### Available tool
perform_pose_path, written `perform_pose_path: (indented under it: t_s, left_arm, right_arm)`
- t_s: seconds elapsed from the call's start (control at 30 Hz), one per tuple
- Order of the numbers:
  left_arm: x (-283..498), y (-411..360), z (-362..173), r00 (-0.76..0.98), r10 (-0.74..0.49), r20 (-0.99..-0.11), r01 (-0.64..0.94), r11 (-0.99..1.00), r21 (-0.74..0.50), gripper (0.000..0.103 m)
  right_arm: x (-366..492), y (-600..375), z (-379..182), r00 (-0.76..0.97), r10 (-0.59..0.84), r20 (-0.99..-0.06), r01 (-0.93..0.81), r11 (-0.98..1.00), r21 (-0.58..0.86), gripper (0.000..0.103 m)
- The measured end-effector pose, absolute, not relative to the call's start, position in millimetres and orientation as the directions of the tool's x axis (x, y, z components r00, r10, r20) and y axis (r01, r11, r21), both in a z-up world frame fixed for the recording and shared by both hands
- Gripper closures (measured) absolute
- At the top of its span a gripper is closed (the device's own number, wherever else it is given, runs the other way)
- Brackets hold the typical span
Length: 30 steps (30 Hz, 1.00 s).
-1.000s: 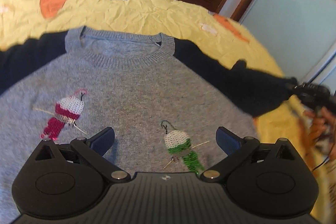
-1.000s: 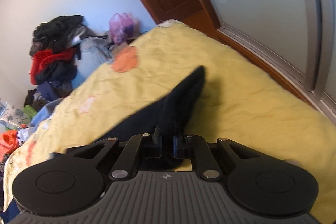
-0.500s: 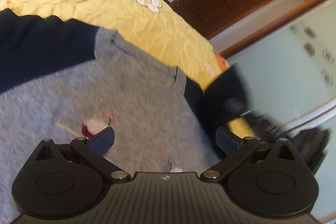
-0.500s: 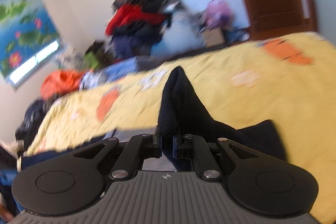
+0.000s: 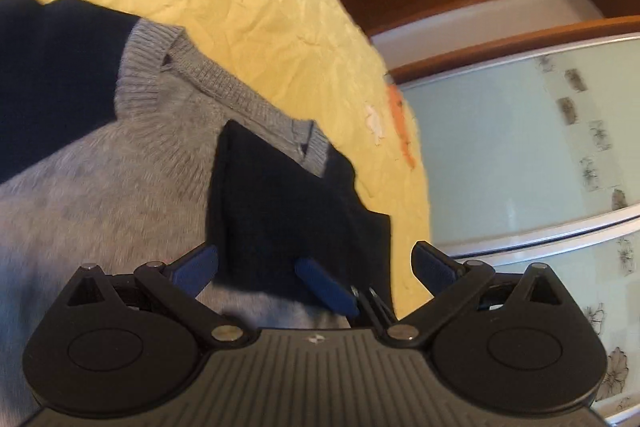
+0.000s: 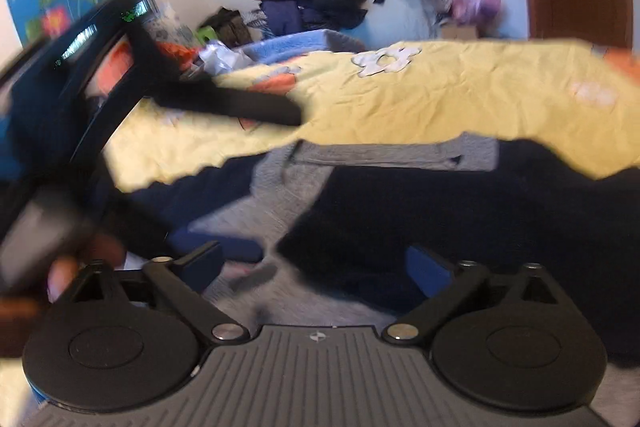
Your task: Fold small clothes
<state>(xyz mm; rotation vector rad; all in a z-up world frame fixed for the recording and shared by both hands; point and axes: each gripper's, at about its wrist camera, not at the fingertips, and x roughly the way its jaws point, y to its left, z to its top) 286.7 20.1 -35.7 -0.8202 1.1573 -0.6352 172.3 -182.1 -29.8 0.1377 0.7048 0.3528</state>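
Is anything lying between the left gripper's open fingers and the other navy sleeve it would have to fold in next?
Nothing visible blocks the left gripper: only the grey knitted sweater's chest lies between it and the spread navy sleeve. The folded-in sleeve sits straight ahead.

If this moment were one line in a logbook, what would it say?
step: sleeve fold | right gripper: opening, nothing between pads | right sleeve: lying across sweater chest | left gripper: open, empty

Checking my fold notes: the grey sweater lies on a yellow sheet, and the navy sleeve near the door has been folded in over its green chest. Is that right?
Not quite. The chest of the sweater is grey, not green, as the left wrist view shows. The rest holds: it lies on the yellow sheet, and the navy sleeve on the door side is folded in over the chest.
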Motion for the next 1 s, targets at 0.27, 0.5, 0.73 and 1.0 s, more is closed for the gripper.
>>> perform_pose_path:
  t_s: [0.27,0.5,0.73,1.0]
  left_arm:
    - [343.8,11.8,-49.5,0.162,-0.842,-0.514,-0.016,0.519,-0.855,0.0]
    - [382.0,9.0,-66.4,0.11,-0.842,-0.529,-0.101,0.52,-0.848,0.0]
    - [385.9,2.3,-76.5,0.12,-0.879,-0.461,-0.144,0.444,-0.884,0.024]
    - [376.9,-9.5,-88.2,0.074,-0.817,-0.572,-0.065,0.568,-0.82,0.098]
  right_arm:
    - [163.0,-152.1,-42.5,0.761,0.186,-0.622,-0.296,0.952,-0.077,0.046]
    - [163.0,-137.7,-39.4,0.782,0.13,-0.609,-0.291,0.941,-0.174,0.082]
    - [155.8,-135.1,-37.8,0.792,0.096,-0.603,-0.244,0.955,-0.169,0.089]
    - [132.1,-142.4,-15.9,0.82,0.153,-0.552,-0.249,0.963,-0.103,0.001]
